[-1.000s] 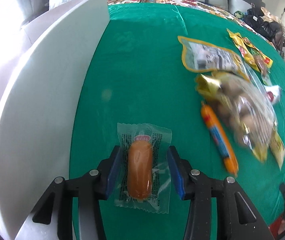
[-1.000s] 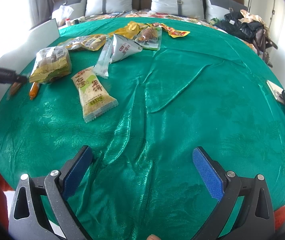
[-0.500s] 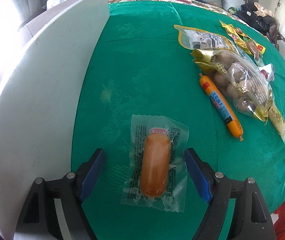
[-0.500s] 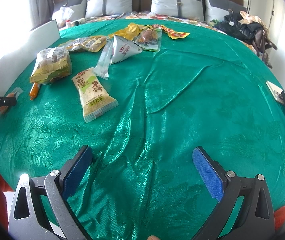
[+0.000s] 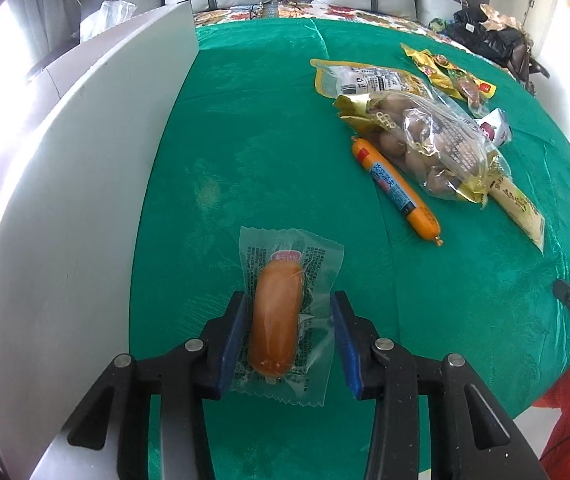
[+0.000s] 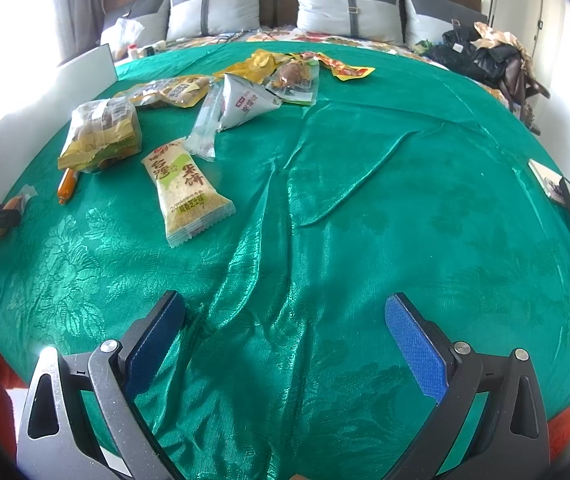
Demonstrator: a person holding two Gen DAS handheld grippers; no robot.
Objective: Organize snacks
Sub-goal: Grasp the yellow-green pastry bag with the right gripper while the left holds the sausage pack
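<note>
Two blue-padded fingers (image 5: 232,340) of the left gripper (image 5: 287,340) straddle a clear-wrapped sausage (image 5: 276,326) lying on the green bedspread (image 5: 269,128) at lower centre of the left wrist view. The left finger touches the wrapper edge; the right finger sits just beside the wrapper's other edge, so the fingers are partly spread around the packet, not pinching it. A white board (image 5: 69,208) stands along the left of that frame, near the sausage. To the upper right lies an orange sausage stick (image 5: 397,194), touching a clear bag of brown snacks (image 5: 429,140); beyond it sits a yellow-edged pouch (image 5: 365,80).

In the right wrist view, the right gripper (image 6: 285,340) hovers at bottom centre with its fingers (image 6: 413,344) spread wide and nothing between them, over rumpled bedspread. A green-and-white rice cracker packet (image 6: 183,190) lies at centre left, well apart from those fingers. A white triangular packet (image 6: 245,102) lies at upper centre, and grey pillows (image 6: 217,8) line the headboard at top.
</note>
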